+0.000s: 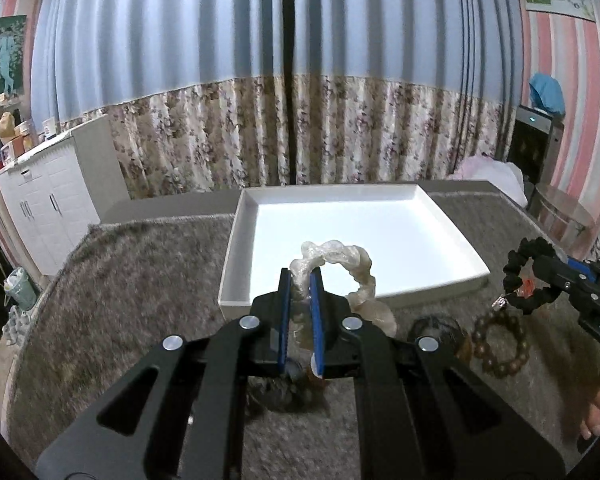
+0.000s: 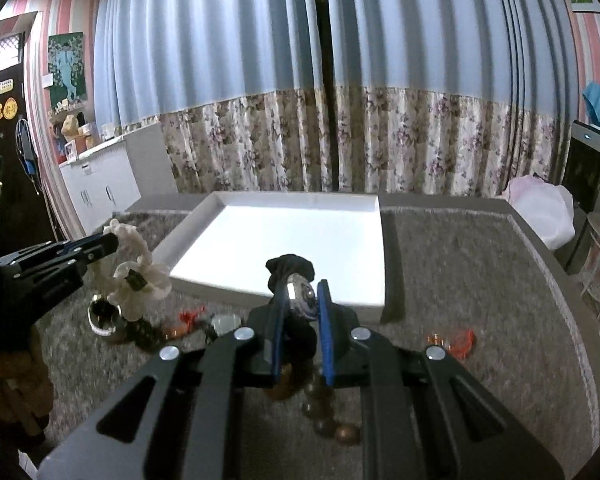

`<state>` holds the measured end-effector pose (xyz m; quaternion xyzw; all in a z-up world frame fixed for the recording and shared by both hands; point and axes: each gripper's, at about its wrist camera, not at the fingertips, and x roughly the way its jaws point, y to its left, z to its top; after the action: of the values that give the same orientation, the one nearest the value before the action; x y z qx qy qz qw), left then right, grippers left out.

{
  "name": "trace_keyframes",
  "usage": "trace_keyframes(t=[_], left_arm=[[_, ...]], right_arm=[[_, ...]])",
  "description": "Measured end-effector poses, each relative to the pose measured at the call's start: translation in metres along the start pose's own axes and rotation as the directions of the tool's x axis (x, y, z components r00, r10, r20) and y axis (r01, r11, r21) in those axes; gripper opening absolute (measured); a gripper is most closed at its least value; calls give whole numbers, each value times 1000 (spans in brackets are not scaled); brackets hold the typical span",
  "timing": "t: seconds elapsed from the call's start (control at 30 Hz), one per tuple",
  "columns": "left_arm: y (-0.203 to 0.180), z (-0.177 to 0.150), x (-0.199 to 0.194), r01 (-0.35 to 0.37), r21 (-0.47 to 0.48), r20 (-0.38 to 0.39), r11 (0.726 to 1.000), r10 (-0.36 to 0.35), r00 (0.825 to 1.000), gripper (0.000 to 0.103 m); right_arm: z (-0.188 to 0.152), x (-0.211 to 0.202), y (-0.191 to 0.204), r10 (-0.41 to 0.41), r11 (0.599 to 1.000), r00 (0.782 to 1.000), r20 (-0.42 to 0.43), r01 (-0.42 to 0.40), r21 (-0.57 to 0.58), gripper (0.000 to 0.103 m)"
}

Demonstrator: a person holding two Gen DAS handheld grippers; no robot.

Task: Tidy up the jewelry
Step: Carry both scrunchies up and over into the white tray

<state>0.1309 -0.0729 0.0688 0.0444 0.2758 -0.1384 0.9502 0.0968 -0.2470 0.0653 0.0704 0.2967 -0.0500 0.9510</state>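
Note:
My left gripper point(image 1: 303, 276) is shut on a pale, translucent cream scrunchie bracelet point(image 1: 340, 264) and holds it above the near edge of the white tray point(image 1: 452, 240). It also shows at the left of the right wrist view point(image 2: 140, 272). My right gripper point(image 2: 302, 292) is shut on a black scrunchie bracelet with a round charm point(image 2: 296, 280), held in the air just short of the tray's front rim point(image 2: 276, 292). The black scrunchie also shows in the left wrist view point(image 1: 528, 280). The tray's inside looks bare.
On the grey fuzzy cloth lie a brown wooden bead bracelet point(image 1: 500, 344), a dark bangle point(image 1: 436, 328), red-orange pieces point(image 2: 456, 340) and a small watch-like piece point(image 2: 104, 316). A white cabinet point(image 1: 48, 204) stands left; floral curtains hang behind.

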Motion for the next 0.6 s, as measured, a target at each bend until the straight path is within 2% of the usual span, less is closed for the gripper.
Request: trace_keyframes(t=[0.17,0.33,0.5,0.6], left_arm=[[11,19,10,-5,-4,2,1000,5,1000,7],[23,39,27,1,-46,-3,999,-1,1000,7],[25,50,46,-26,-29,8,999,27,1000,7],[36,56,64,-21,-85,-11,996,20,1000,7]], right_arm=[[19,12,0,1,1000,1000,7,0,-26,15],[33,34,-3,-2,1000,1000,5,2,-13,15],[46,51,-5,1,1000,1000,7,-1,-6,15],[51,70,-13,10,1000,1000,-10,-10,19,15]])
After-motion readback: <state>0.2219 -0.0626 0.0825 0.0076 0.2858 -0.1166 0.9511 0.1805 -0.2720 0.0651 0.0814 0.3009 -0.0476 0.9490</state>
